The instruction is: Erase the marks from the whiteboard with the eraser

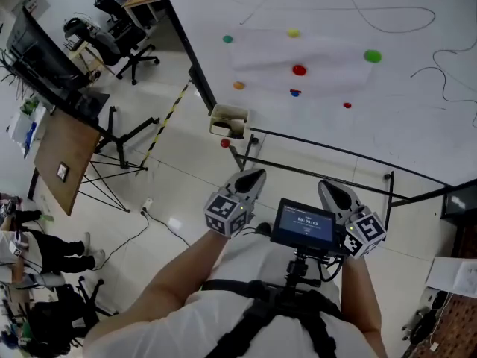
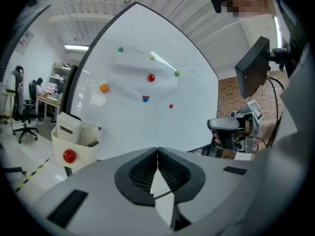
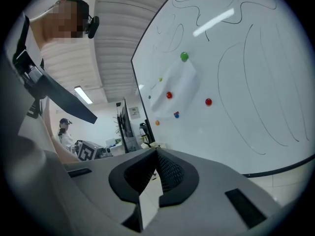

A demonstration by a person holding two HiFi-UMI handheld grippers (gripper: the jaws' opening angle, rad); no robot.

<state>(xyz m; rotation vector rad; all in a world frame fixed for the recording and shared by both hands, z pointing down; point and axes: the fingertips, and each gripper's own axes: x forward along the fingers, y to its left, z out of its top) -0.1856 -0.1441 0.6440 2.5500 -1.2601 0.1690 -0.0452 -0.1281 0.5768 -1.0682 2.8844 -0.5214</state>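
Left claw (image 1: 252,177): my jaws are closed tip to tip with nothing between them. I hold it in front of my chest, aimed at the board.
Right claw (image 1: 329,188): jaws closed tip to tip, also empty, level with the left.
Whiteboard (image 1: 335,28): ahead of both claws, touched by neither.
Lines (image 1: 387,12): thin and black, across its upper and right parts.
Magnets (image 1: 299,70): coloured dots at mid-board.
Holder (image 1: 228,121): cream box at the board's lower left corner, well apart from both claws.
Eraser: pale blocks stand in the holder; I cannot tell whether one is it.
Screen (image 1: 305,223): between my claws.
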